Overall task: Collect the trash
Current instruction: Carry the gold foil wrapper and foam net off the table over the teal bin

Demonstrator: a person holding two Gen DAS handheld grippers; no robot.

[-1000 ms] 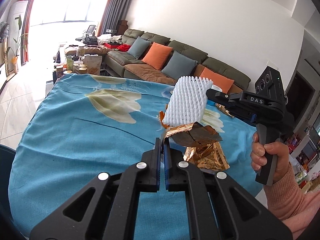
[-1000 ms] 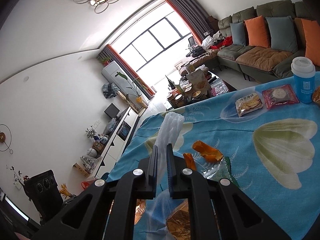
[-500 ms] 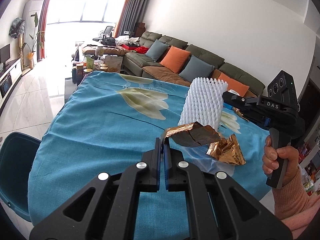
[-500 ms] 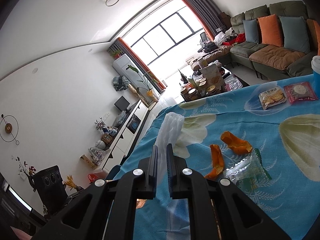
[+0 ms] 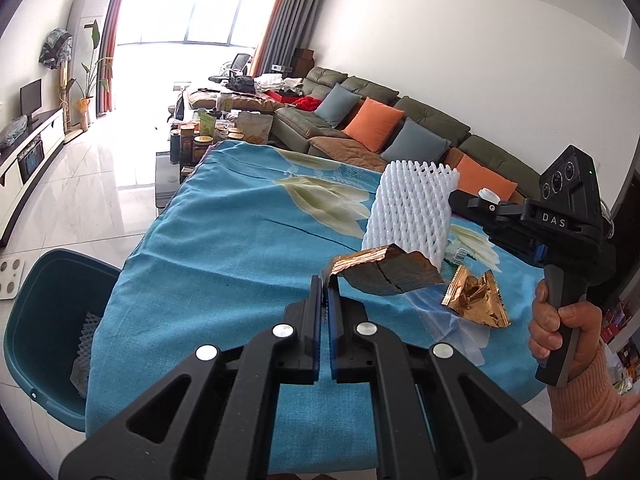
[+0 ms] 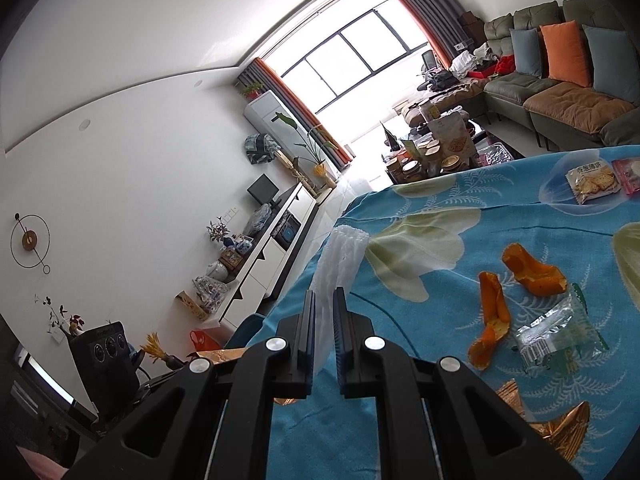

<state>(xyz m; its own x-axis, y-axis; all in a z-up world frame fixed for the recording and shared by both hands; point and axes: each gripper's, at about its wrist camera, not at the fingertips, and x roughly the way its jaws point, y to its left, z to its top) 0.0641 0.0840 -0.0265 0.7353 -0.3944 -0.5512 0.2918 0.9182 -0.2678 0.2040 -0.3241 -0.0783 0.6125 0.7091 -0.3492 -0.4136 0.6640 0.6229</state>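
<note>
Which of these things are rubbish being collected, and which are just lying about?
Job:
white foam net
gold foil wrapper
crumpled gold foil
orange peels
clear wrapper
teal bin

Lying about:
cracker packet
pink snack packet

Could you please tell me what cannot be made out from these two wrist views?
- Teal bin, left wrist view: contents mostly hidden by its wall and the tablecloth.
- Pink packet, right wrist view: cut off by the edge.
- Biscuit packet print: too small to read.

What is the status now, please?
Left gripper shut on gold wrapper. Right gripper shut on foam net. Bin at table edge, path open.
</note>
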